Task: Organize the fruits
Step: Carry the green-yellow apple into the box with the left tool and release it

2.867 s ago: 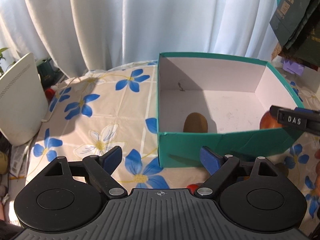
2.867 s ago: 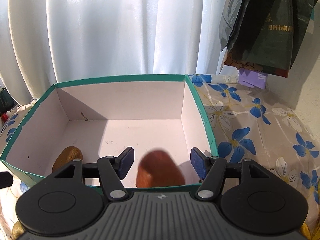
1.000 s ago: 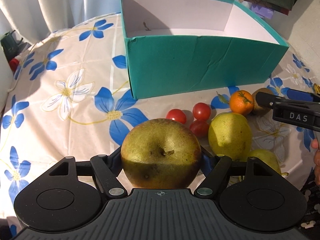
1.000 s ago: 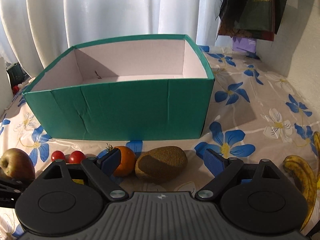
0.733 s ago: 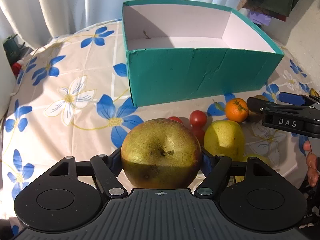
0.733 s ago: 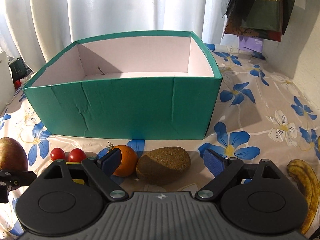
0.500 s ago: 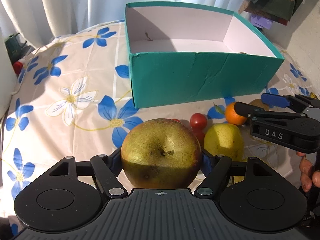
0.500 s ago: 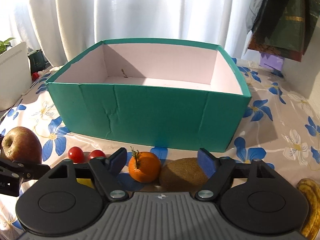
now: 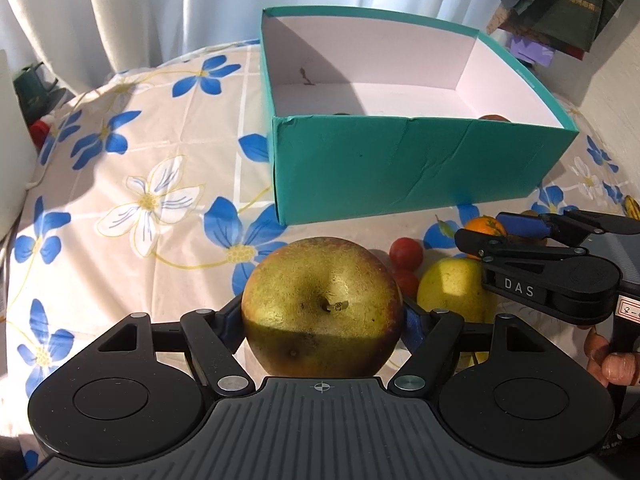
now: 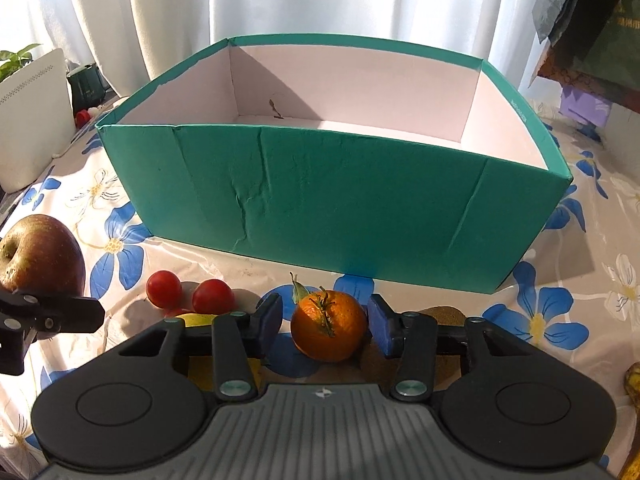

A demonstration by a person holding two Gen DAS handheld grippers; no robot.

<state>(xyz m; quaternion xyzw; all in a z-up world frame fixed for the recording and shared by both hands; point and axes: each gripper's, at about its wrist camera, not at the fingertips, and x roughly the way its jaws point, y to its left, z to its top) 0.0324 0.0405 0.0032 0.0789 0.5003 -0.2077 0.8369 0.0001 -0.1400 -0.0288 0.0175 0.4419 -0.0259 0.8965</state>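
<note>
My left gripper [image 9: 322, 314] is shut on a large yellow-brown apple [image 9: 322, 304], held above the flowered tablecloth in front of the teal box [image 9: 400, 168]. The apple also shows at the left edge of the right wrist view [image 10: 40, 256]. My right gripper [image 10: 325, 322] is open with its blue pads on either side of a small orange mandarin [image 10: 328, 326] on the cloth; small gaps show at both sides. The box [image 10: 320, 188] stands just beyond it. Two fruit tops peek over the box's near wall.
Two cherry tomatoes [image 10: 186, 292] lie left of the mandarin. A kiwi [image 10: 444, 316] lies right of it, behind the right finger. A yellow pear [image 9: 454, 294] lies under the right gripper. A banana [image 10: 632, 384] is at the far right. A white device [image 10: 32, 116] stands far left.
My left gripper has taken the apple and lifted it toward the box. My right gripper left the box, shifted from the kiwi to the mandarin and narrowed its jaws around it.
</note>
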